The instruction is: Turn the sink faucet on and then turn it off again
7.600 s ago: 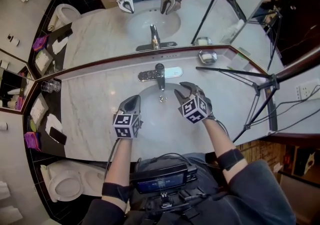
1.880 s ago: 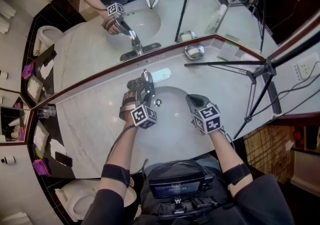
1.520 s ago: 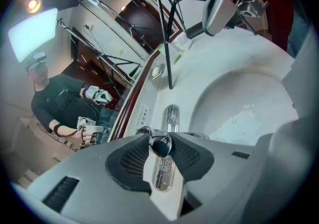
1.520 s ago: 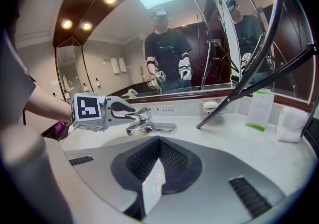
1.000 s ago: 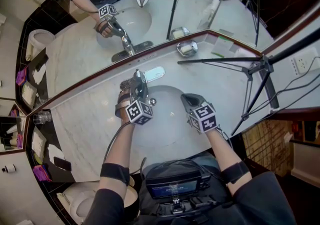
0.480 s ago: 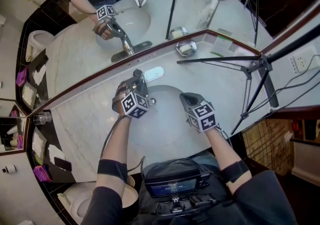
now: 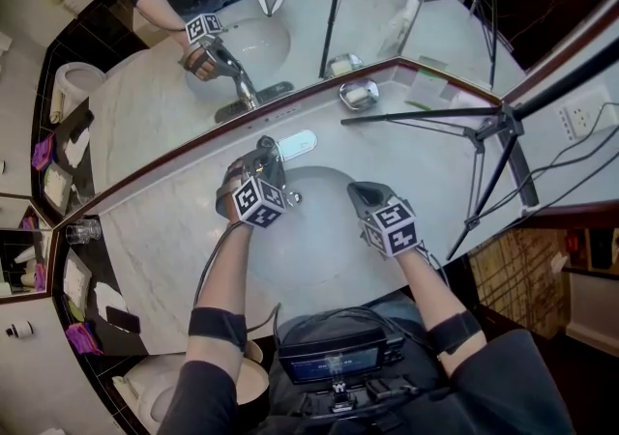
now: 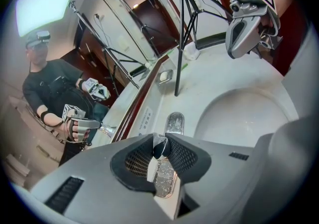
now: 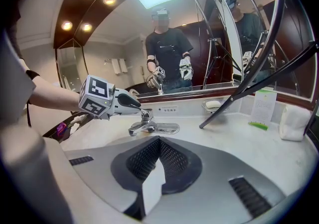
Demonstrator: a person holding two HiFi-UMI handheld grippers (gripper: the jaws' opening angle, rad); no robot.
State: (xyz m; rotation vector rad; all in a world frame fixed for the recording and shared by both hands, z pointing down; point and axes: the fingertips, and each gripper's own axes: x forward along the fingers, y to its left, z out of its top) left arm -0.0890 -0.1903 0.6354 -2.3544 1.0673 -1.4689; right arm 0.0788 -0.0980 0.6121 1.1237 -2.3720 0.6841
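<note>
- At the far left of the head view a glass (image 7: 82,227) stands on the marble counter (image 7: 164,230), well apart from the work and no concern here.
- Left of centre, the left gripper (image 7: 260,162) is clenched on the lever (image 8: 159,146) of the faucet (image 9: 149,128). Its jaws have just been closing, and the lever's rounded end sits pinched between the two pads.
- No stream can be made out under the spout, so I judge the water is not yet on and the step in hand is working the lever open.
- To do it well, keep the pinch firm and swing the wrist along the lever's own arc, not in a straight pull. The end is smooth chrome and looks likely to slip out of the pads.
- Move slowly, pause once water shows, then take the lever back the same way without re-gripping.
- At centre, the basin (image 7: 309,240) lies just below the spout.
- Right of centre, the right gripper (image 7: 360,196) hovers over the basin's right side, its jaws pressed together on nothing. It is best kept there, out of the water's path.
- At the right, a tripod (image 7: 488,129) reaches across the counter. It is well apart from both grippers.
</note>
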